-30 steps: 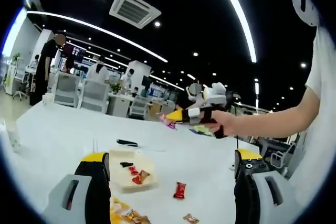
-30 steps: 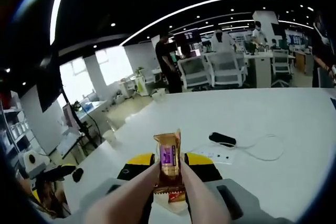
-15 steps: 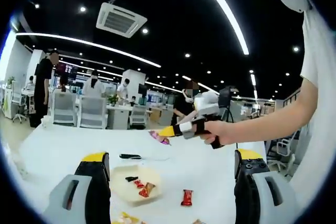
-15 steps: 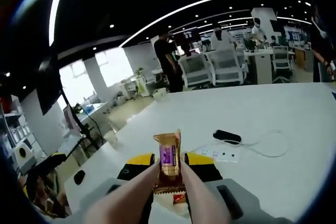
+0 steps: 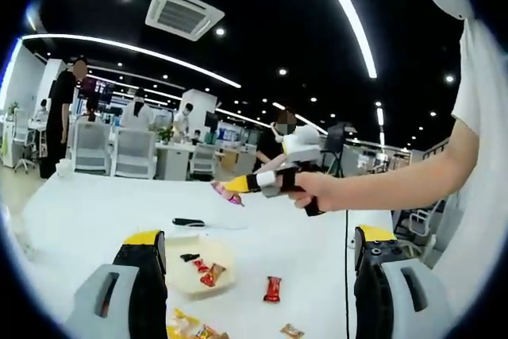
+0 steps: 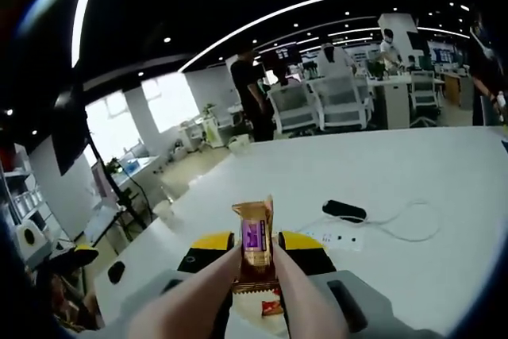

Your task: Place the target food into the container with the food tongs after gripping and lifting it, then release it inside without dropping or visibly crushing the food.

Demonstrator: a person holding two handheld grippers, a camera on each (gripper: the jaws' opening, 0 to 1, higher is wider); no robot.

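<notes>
Right tool (image 6: 255, 263) stood clamped on a gold-wrapped snack (image 6: 254, 245) at lower centre of its view. Left tool (image 5: 262, 263), jaws apart, held nothing. We noted the container (image 5: 198, 271) on the white bench (image 5: 103, 208), lower centre, below the raised snack.

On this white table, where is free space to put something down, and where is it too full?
Free: the table left of the container, and the stretch between the red candy and the right gripper above. In the right gripper view, the table is also bare beyond the power strip and black device. Crowded: the loose candies below the container.
</notes>
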